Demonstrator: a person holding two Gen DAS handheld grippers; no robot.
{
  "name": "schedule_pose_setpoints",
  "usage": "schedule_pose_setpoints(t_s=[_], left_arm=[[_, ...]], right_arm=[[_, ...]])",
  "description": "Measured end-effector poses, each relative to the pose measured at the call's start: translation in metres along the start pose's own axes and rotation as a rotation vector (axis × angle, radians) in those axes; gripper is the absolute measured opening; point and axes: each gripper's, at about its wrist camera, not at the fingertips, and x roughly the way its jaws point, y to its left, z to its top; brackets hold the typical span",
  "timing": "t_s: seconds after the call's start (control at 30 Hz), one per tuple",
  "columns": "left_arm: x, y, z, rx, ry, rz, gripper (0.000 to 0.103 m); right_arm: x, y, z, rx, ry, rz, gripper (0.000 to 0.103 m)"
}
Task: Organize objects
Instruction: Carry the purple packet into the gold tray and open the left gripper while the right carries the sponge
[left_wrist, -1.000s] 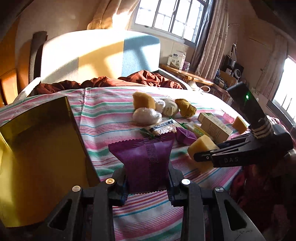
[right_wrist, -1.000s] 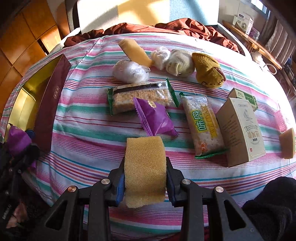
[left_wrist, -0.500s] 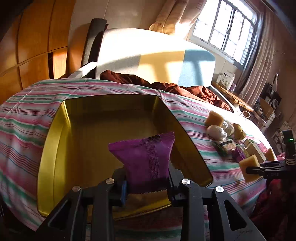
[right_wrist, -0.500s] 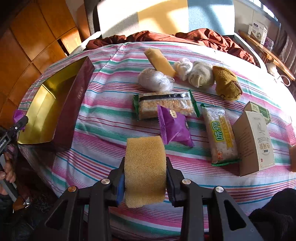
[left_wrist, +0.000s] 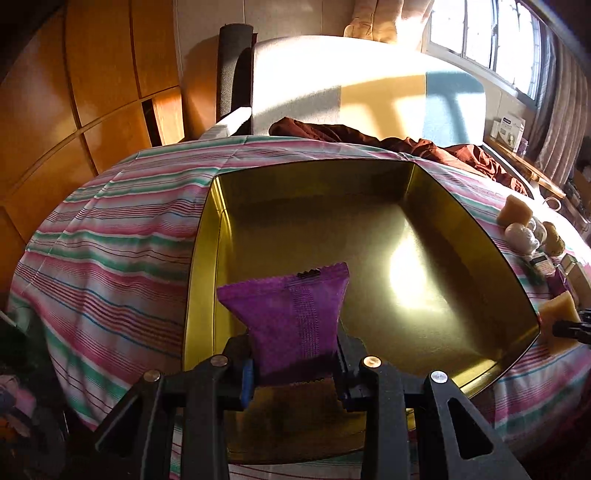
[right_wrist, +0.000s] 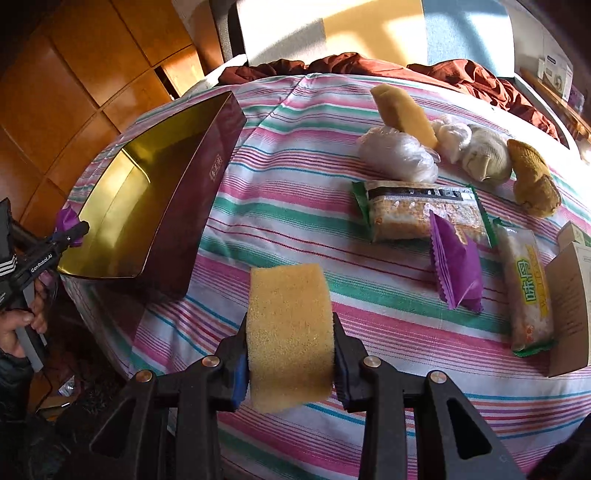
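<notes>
We hold a purple packet (left_wrist: 291, 325) clenched in our left claw (left_wrist: 293, 365), and it hangs directly over the near end of the open gold box (left_wrist: 369, 184). That is the relation the next move turns on: the box floor lies straight below and ahead of the claw, with the box's long axis running away from us toward the headboard, so a release here would likely drop the packet inside near the front wall. The packet is soft crinkled foil with serrated end seams, puffy and light; it should fall flat without bouncing.

Our right claw (right_wrist: 290, 365) is clamped on a yellow sponge (right_wrist: 288, 332), coarse, porous and squashed a little between the pads. It hovers over the striped bedsheet (right_wrist: 295, 177), with the box well off to its left, so the left hand is much the nearer to the box.

The box interior is glossy gold metal or foil, its outer wall (right_wrist: 192, 206) dark maroon. Nothing lies in it that we can see.
</notes>
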Motion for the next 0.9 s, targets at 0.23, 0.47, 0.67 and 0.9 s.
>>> schedule_pose_setpoints(t_s=[0.23, 0.47, 0.67, 0.9], left_arm=[[0.013, 0.003, -0.01, -0.016, 0.039, 0.002, 0.033], [0.019, 0.004, -0.013, -0.03, 0.058, 0.018, 0.044], [0.008, 0.006, -0.008, -0.043, 0.018, 0.004, 0.059], [-0.02, 0.018, -0.005, -0.085, -0.056, 0.007, 0.064]], right_arm=[[0.004, -0.003, -0.004, -0.001, 0.013, -0.023, 0.036], [0.011, 0.002, -0.008, -0.033, 0.035, -0.06, 0.036], [0.011, 0.0, -0.009, -0.026, 0.03, -0.062, 0.036], [-0.005, 0.002, -0.003, 0.065, -0.043, -0.104, 0.035]])
